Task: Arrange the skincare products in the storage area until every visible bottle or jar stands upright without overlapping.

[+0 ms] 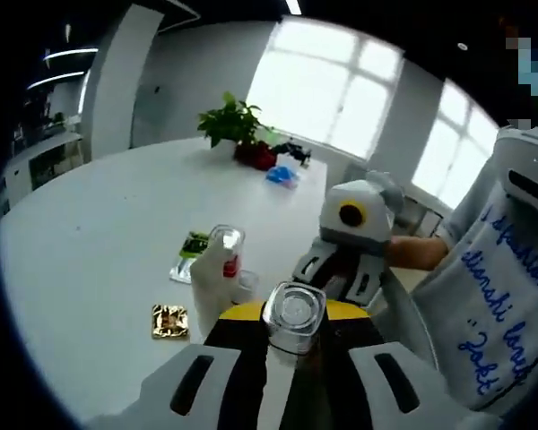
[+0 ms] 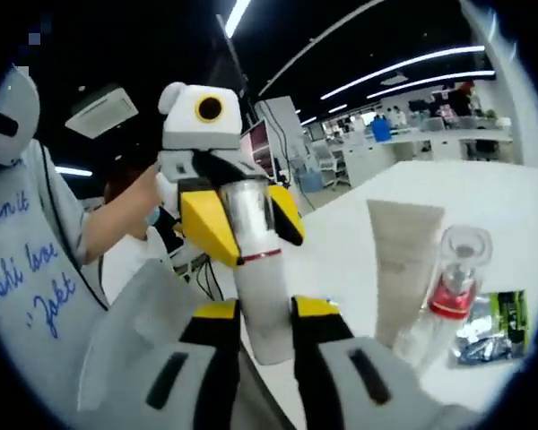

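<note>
Up above the white bench (image 1: 90, 242), both tongs are clenched on one white bottle (image 2: 255, 287). The right tongs (image 2: 258, 313) hold its lower part, and the left tongs (image 2: 242, 215), seen across from them, hold its clear cap end. From the left tongs' (image 1: 291, 358) own side, the clear cap (image 1: 294, 313) sits right between them. I think the bottle is being passed or turned so it can stand up. Next, one pair of tongs should let go, and the other should set it down on a bare spot. Far on the bench stand a tan tube (image 2: 399, 260) and a red-necked bottle (image 2: 448, 287), close together. A green packet (image 2: 502, 318) lies just beside them
</note>
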Action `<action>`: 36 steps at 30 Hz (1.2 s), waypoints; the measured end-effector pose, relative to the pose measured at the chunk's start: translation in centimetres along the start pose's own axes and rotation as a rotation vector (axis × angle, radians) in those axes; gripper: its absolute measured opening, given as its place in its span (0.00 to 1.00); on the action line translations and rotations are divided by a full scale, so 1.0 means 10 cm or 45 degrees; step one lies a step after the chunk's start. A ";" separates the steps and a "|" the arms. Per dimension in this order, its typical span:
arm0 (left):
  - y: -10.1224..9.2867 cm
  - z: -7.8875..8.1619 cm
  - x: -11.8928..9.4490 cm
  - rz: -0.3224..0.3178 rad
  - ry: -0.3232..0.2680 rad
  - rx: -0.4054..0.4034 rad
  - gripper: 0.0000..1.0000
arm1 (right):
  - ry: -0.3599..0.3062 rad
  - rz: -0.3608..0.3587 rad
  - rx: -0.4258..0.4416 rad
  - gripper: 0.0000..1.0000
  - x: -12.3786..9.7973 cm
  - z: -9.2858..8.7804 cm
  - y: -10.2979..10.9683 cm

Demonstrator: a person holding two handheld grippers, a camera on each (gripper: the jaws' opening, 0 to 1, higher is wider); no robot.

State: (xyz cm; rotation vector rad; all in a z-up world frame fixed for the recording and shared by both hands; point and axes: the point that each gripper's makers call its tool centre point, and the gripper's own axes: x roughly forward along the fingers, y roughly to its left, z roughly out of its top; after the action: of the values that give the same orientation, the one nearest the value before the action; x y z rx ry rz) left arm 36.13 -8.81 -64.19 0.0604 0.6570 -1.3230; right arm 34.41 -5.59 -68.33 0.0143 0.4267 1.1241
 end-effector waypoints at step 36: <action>0.23 -0.02 -0.08 0.354 -0.144 -0.167 0.17 | 0.148 -0.206 -0.298 0.20 0.08 -0.01 -0.24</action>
State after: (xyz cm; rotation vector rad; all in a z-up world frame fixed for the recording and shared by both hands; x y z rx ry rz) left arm 38.09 -7.38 -64.75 -0.0288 0.6134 -1.0062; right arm 36.75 -5.92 -69.24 -0.2878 0.3902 1.0122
